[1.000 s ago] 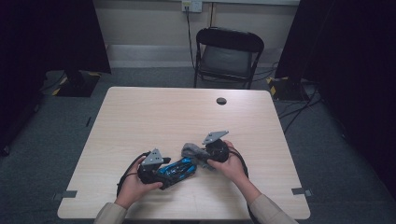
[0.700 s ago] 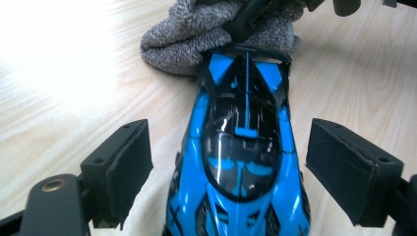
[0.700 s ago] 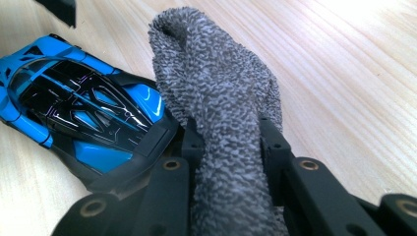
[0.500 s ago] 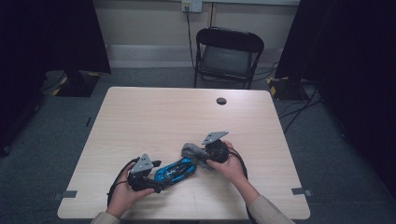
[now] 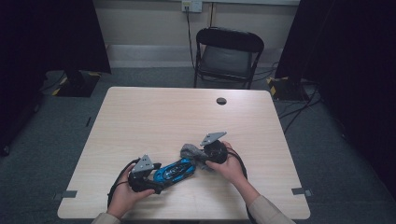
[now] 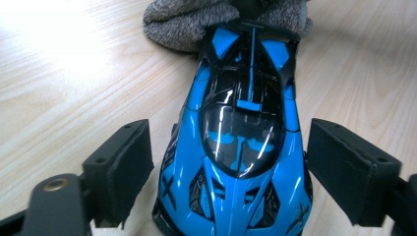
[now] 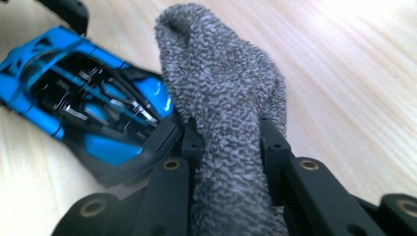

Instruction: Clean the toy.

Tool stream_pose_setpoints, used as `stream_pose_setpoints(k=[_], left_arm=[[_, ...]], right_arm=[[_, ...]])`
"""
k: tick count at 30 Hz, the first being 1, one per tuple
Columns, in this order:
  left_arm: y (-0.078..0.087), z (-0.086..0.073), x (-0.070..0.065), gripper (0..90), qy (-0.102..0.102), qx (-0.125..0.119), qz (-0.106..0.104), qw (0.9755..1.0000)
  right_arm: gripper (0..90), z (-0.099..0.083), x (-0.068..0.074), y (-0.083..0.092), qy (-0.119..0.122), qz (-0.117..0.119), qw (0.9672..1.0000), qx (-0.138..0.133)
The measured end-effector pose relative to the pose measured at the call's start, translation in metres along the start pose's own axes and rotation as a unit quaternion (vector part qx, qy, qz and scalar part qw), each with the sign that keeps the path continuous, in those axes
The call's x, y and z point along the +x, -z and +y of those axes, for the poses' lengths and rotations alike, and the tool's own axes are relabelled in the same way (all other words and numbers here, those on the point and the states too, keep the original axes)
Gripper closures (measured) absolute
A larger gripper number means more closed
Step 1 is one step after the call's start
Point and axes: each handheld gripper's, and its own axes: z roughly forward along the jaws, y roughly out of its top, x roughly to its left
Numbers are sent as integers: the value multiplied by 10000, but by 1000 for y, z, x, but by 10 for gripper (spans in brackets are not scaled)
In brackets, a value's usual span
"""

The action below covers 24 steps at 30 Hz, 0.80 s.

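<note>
A blue and black toy car (image 5: 173,171) lies on the wooden table (image 5: 163,116) near its front edge. My left gripper (image 5: 156,179) stands at the car's near-left end with the car's nose (image 6: 241,147) between its pads. The jaws have just been closing, but a small gap still shows beside the left pad (image 6: 123,162). Held by the right hand, my right gripper (image 5: 203,156) is shut on a grey knitted cloth (image 7: 221,98). The cloth (image 5: 190,151) rests against the car's far end (image 7: 83,98).
A small black round cap (image 5: 221,101) sits in the tabletop towards the back. A black folding chair (image 5: 229,53) stands behind the table. Cables trail from both grippers over the front edge.
The left hand has slid a little to the left along the car. The right gripper and the cloth have stayed put.
</note>
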Motion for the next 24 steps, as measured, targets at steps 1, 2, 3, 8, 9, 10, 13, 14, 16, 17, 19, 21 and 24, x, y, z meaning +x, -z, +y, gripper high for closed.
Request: stream_pose_setpoints(k=[1,2,3,8,9,10,13,14,16,17,19,21,24], left_arm=[[-1,1,1,210,-5,-67,-34,10000],[-2,2,1,225,-11,-146,-26,9999],[-1,2,3,308,-177,-175,3,9997],[-5,5,11,281,63,-185,-157,9997],[-5,5,11,284,56,-221,-168,9996],[-6,6,11,290,28,-243,-176,9995],[-3,9,17,407,-69,-374,-121,9992],[-4,9,18,387,-24,-414,-176,9990],[-5,7,20,382,89,-455,-208,9987],[-5,7,21,367,155,-449,-224,9986],[-4,7,20,367,101,-445,-204,9987],[-3,8,19,364,76,-388,-165,9991],[4,9,15,293,136,-446,-193,9987]], right_arm=[[719,0,1,0,35,8,10000,31],[721,0,2,0,40,39,10000,37],[724,0,3,0,51,83,9999,33],[727,0,6,2,117,163,9998,87],[728,0,6,2,117,181,9997,95],[730,-1,5,3,122,200,9997,94],[735,-2,5,5,148,231,9996,113],[735,-3,4,6,121,256,9995,104],[734,-4,4,7,53,205,9997,103],[733,-4,4,7,69,200,9997,106],[732,-5,4,7,88,155,9998,103],[730,-5,2,8,53,142,9998,101],[728,-6,1,8,14,120,9999,75]])
